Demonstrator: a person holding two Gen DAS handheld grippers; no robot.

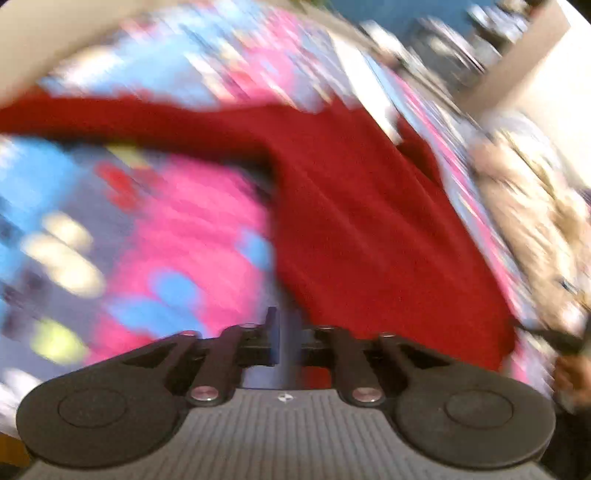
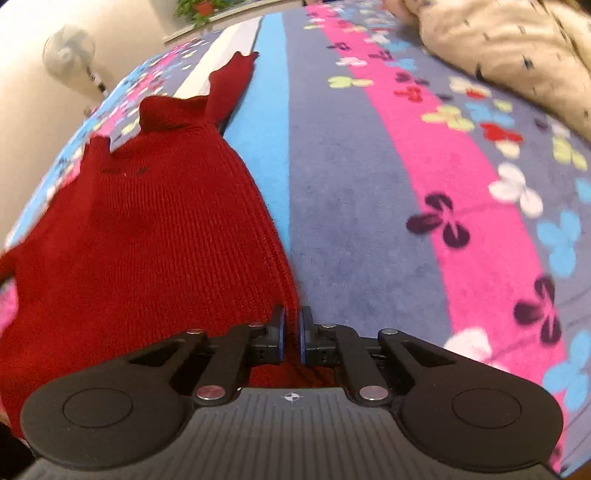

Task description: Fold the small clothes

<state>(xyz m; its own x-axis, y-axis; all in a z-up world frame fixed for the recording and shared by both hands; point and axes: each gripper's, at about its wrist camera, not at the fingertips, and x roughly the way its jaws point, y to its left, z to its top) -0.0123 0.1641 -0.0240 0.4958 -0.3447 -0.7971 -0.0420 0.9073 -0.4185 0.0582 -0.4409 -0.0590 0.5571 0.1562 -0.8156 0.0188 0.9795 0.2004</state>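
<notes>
A small dark red knit sweater [image 2: 147, 229] lies on a flowered, striped blanket [image 2: 461, 192]. My right gripper [image 2: 291, 332] is shut on the sweater's ribbed right edge, near its bottom corner. One sleeve [image 2: 232, 85] points away up the blanket. The left wrist view is badly motion-blurred. There the red sweater [image 1: 362, 221] spreads ahead and to the right, with a sleeve [image 1: 110, 122] stretching left. My left gripper [image 1: 284, 336] has its fingers close together. Whether cloth is between them is hidden by blur.
A cream speckled quilt [image 2: 509, 48] is bunched at the far right of the bed; it also shows in the left wrist view [image 1: 528, 206]. A standing fan [image 2: 70, 51] and a potted plant [image 2: 199, 9] are beyond the far edge.
</notes>
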